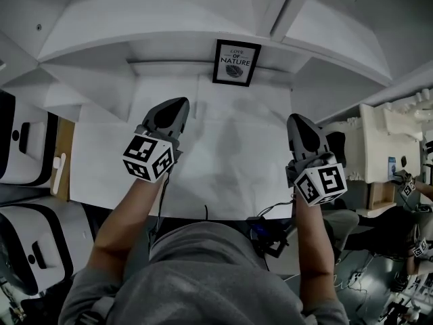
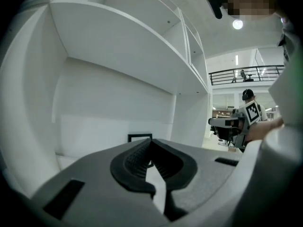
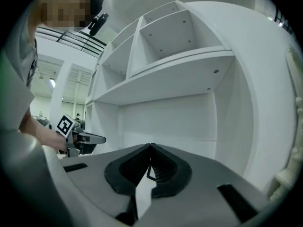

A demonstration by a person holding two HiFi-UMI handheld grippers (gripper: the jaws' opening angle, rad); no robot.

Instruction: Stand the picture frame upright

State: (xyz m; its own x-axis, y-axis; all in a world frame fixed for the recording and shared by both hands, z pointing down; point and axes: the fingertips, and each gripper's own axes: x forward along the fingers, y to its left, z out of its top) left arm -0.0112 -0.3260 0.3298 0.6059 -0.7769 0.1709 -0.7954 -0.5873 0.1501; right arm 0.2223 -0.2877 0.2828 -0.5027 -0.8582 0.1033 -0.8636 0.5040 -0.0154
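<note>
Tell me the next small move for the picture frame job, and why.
Probably just draw both grippers back and leave it alone. The picture frame appears to stand upright already at the back of the shelf, print facing out. The left gripper and right gripper are both shut, empty and well short of it.

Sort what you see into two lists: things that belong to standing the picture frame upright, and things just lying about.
Belongs to the job:
- black rectangular picture frame with a nature print, at the back of the white desk
- left gripper, shut, empty
- right gripper, shut, empty

Just lying about:
- white shelf unit above the desk
- black cables at the desk's front edge
</note>
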